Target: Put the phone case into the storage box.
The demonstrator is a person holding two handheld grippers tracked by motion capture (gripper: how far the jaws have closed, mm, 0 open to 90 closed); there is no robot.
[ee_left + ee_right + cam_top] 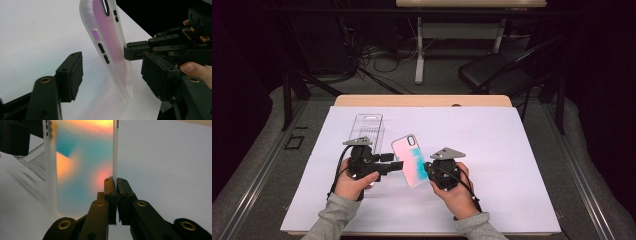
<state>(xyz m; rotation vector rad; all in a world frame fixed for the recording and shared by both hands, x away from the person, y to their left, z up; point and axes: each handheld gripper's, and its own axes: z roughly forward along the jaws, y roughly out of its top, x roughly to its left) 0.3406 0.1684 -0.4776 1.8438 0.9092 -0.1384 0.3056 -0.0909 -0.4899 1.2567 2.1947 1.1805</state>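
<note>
A phone case (pixel 410 160), pink and teal with a frosted clear rim, is held tilted above the white sheet. My right gripper (pixel 428 170) is shut on its right edge; in the right gripper view the jaws (pixel 116 185) pinch the rim of the case (pixel 82 165). My left gripper (pixel 396 165) is open at the case's left side. In the left gripper view the case (pixel 110 50) stands between my spread jaws (pixel 113 77), touching neither. The right gripper (pixel 140 50) shows beyond it, clamped on the far edge.
A clear plastic box (pixel 368 127) lies on the white sheet (pixel 512 165) behind my left gripper, and it shows in the right gripper view (pixel 35 162). The wooden table edge (pixel 422 100) runs along the back. A folding chair (pixel 497 70) stands beyond.
</note>
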